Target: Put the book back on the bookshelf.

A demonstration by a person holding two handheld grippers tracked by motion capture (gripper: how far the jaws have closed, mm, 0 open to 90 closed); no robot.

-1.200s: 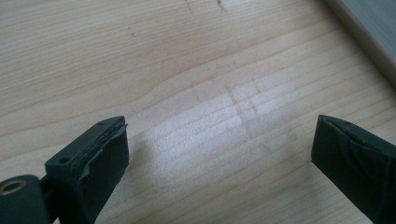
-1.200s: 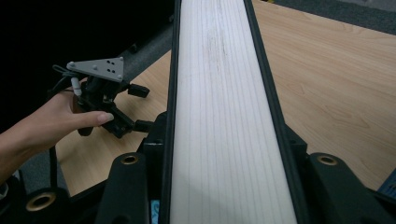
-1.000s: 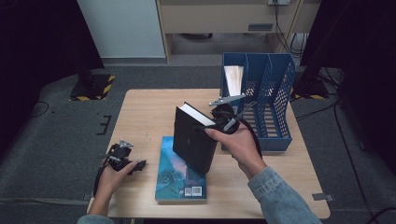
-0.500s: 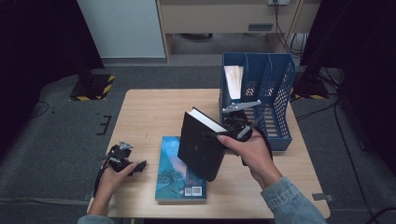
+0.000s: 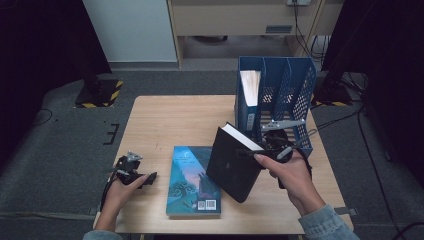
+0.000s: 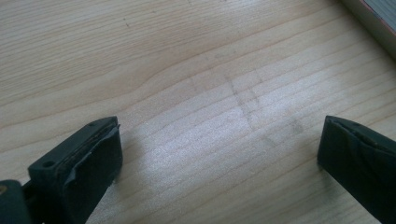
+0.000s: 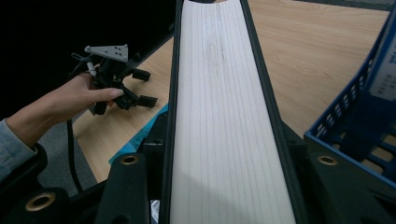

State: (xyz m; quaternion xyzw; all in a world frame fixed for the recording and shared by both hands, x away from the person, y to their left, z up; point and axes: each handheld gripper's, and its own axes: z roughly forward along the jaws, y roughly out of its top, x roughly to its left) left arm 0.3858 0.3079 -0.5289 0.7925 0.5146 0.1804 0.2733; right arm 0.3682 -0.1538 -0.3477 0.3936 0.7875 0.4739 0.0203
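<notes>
At eight o'clock on the table the left gripper is rested with jaws spread wide and empty, while at four o'clock a thick black book with pale page edges is clamped by the right gripper, tilted, its long axis running from eleven to five o'clock.

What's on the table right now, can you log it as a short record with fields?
surface: wooden table
right gripper: shut on black book, held tilted above the table
left gripper: open, nothing between its jaws, at the table's near left edge
lying flat: blue-cover book
blue file rack: one book standing in its left slot
</notes>
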